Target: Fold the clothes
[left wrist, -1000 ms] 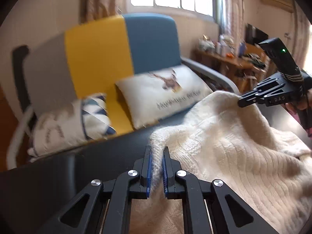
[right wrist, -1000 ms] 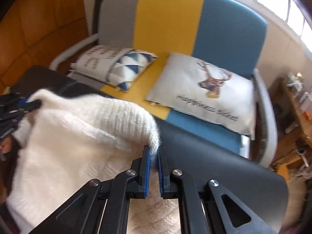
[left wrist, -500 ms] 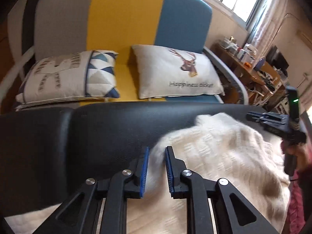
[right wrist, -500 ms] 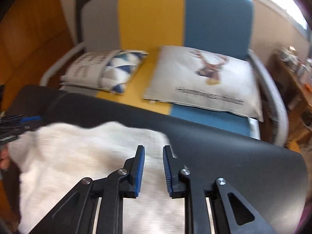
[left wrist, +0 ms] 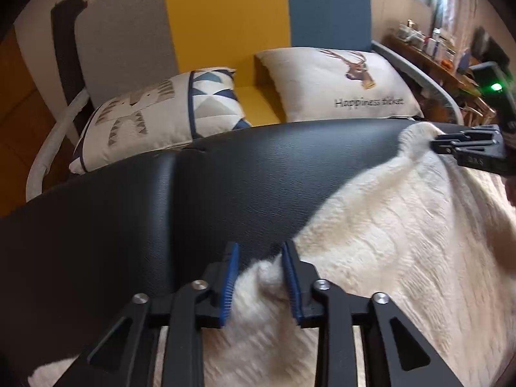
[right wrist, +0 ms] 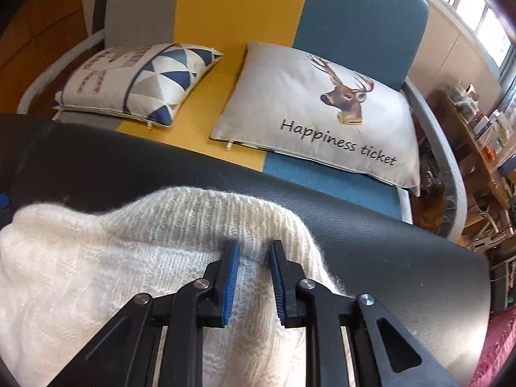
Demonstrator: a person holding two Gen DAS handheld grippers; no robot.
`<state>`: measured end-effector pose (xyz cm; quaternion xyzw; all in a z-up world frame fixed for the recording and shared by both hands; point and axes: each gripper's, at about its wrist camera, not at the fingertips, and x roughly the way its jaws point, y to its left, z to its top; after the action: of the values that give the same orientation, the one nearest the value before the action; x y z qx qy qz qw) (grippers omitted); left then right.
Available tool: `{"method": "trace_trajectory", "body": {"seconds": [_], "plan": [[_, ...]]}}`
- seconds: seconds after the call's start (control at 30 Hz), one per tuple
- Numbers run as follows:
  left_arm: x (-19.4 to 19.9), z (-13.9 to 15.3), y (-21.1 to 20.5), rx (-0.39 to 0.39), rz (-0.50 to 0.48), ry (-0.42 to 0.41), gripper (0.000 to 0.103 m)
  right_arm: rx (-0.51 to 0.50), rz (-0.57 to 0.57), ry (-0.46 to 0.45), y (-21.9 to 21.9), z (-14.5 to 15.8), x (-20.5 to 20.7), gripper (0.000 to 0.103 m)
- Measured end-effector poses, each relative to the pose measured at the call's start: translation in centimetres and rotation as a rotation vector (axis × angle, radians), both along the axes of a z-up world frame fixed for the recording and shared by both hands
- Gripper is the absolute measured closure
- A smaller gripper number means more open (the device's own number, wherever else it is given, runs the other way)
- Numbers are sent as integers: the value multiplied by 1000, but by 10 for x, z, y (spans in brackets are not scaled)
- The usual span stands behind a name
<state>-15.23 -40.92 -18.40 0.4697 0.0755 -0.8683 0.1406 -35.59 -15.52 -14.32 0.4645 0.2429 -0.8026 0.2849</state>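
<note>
Two hand-held grippers rest over a cream knitted sweater spread on the black worktop. Left hand-held gripper has just been opening; its jaws stand apart around a tuft of the sweater's edge, not pressing it. Right hand-held gripper is parted too, loose knit lying between its blue pads. Beyond the worktop, a deer cushion lies on a sofa.
</note>
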Motion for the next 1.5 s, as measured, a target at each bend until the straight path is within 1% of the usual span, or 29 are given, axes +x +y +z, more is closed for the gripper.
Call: {"method": "trace_trajectory", "body": {"seconds": [0.03,0.1,0.17,0.2,0.27,0.37,0.43,0.47,0.5,0.53,0.6,0.63,0.7,0.8,0.87,0.93,0.97,1.03,1.07,1.1,1.17,1.23,1.3,1.33,1.37,1.4,1.43,1.47,1.5], "plan": [[5,6,-5,21,16,16,73,-22,3,-1,4,6,3,84],[15,17,-15,62,47,47,75,-82,74,-7,8,17,17,84],[27,29,-23,106,67,81,75,-139,144,-63,16,29,37,84],[38,35,-23,123,54,97,75,-163,175,-99,18,33,46,84],[55,36,-21,114,41,83,75,-185,226,-183,19,33,66,84],[74,27,-16,102,31,23,75,-188,232,-247,10,20,81,84],[83,14,-14,65,50,-38,75,-154,208,-319,-2,1,86,84],[85,5,-17,49,70,-69,75,-116,200,-340,-9,-9,89,84],[89,0,-21,49,91,-77,75,-83,191,-353,-16,-18,92,84],[95,-2,-25,55,104,-61,77,-78,181,-321,-21,-18,94,84],[100,-1,-33,51,131,-49,81,-80,139,-294,-28,-16,95,83],[100,-1,-37,43,146,-45,81,-88,145,-301,-31,-15,97,80],[94,-1,-43,2,157,-46,81,-98,153,-320,-30,-11,102,79],[82,2,-50,-80,149,-73,81,-170,157,-394,-2,7,115,79],[78,4,-57,-82,156,-93,81,-214,162,-434,27,21,130,79],[76,12,-63,-93,189,-108,82,-238,139,-447,68,33,148,79],[83,20,-61,-61,204,-89,82,-247,118,-449,92,37,156,79],[106,36,-53,54,189,-26,82,-271,57,-477,143,37,169,78],[119,40,-47,98,187,-9,82,-266,18,-483,171,36,177,77],[135,42,-40,141,187,3,82,-249,-18,-475,196,33,184,77],[170,39,-23,255,161,15,82,-234,-91,-465,244,27,201,77],[202,34,-6,329,159,24,82,-251,-120,-488,277,21,217,76],[231,31,12,396,151,36,82,-271,-100,-499,289,22,241,76],[245,32,22,425,144,58,82,-280,-84,-511,292,24,254,76],[257,33,35,440,126,71,82,-296,-55,-521,291,27,269,76],[266,37,52,429,91,71,82,-308,-23,-528,289,29,284,75],[274,40,69,418,56,71,82,-298,19,-519,282,31,299,74],[282,43,86,406,18,71,82,-284,63,-506,275,33,315,73],[287,46,101,392,-28,74,82,-253,115,-471,267,35,333,73]]}}
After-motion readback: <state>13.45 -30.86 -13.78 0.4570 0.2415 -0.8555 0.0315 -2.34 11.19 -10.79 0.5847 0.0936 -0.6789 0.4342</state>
